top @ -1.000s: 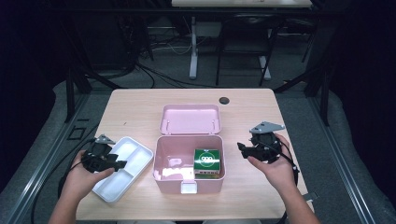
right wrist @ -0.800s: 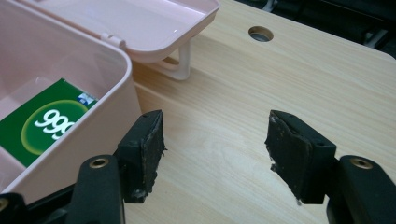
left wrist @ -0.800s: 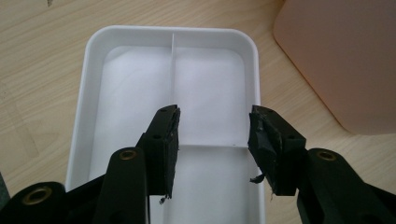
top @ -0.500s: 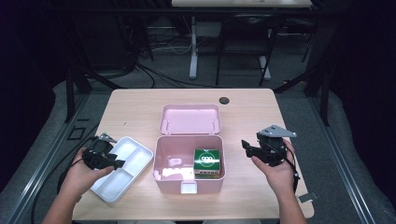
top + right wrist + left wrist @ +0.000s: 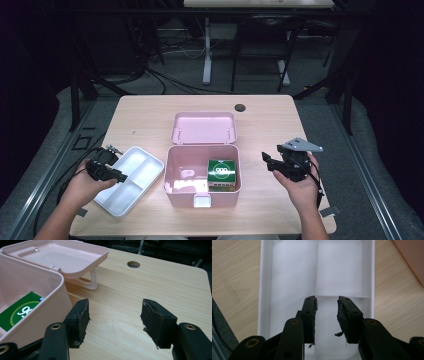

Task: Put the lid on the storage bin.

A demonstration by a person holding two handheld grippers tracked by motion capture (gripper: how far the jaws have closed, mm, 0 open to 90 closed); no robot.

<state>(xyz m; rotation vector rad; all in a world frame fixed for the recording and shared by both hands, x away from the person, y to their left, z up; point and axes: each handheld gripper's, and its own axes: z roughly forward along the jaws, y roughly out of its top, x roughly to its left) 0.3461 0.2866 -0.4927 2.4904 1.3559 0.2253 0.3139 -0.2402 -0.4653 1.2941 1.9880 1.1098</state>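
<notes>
Box (image 5: 202,172) lies open with a green pack (image 5: 221,173) inside; tray (image 5: 131,178) still outside; left tool (image 5: 119,176) over it, just been closing, nothing pinched; right tool (image 5: 265,162) spread, idle.

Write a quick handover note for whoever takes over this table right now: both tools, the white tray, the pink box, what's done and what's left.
Left tool: over the white tray, jaws have just been closing, nothing between them; the divider wall lies below the gap.
Right tool: open, empty, above bare table right of the pink box.
Box: lid flipped back, green packet inside at right.
Done: box opened, tray beside it on its left.
Left, probably: grip the tray; where it goes next I can't tell.
</notes>
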